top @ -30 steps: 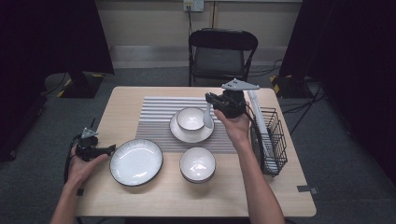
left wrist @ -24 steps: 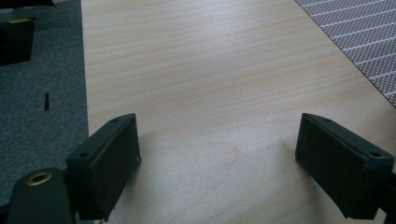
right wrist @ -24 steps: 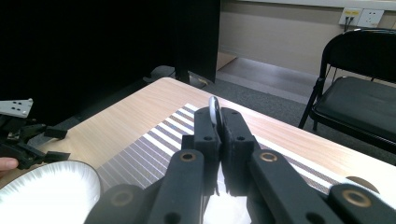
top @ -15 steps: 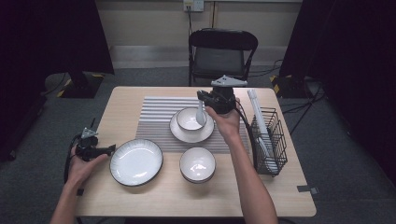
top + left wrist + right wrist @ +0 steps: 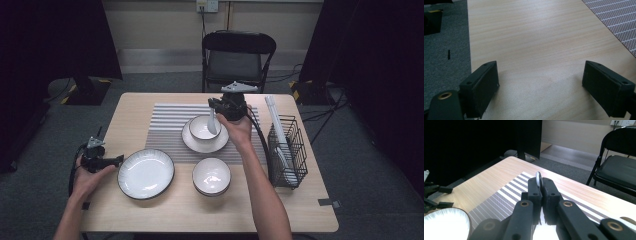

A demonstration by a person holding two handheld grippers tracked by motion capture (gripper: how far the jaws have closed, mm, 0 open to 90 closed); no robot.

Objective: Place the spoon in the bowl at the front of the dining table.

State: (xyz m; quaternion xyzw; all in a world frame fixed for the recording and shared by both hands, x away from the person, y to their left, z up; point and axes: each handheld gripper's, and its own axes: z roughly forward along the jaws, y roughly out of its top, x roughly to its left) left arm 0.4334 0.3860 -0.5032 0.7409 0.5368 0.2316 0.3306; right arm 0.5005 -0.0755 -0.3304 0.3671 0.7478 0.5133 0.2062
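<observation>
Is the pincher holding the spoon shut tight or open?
Shut. In the right gripper view the right gripper has its jaws pressed together on the white spoon; the high view shows the spoon hanging over the bowl.

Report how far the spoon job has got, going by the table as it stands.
Done: the right gripper is shut on the white spoon, away from the wire rack. In hand: the spoon hangs over the small bowl on its saucer. Left: release it into that bowl, probably. The left gripper rests open on the table beside the large plate.
</observation>
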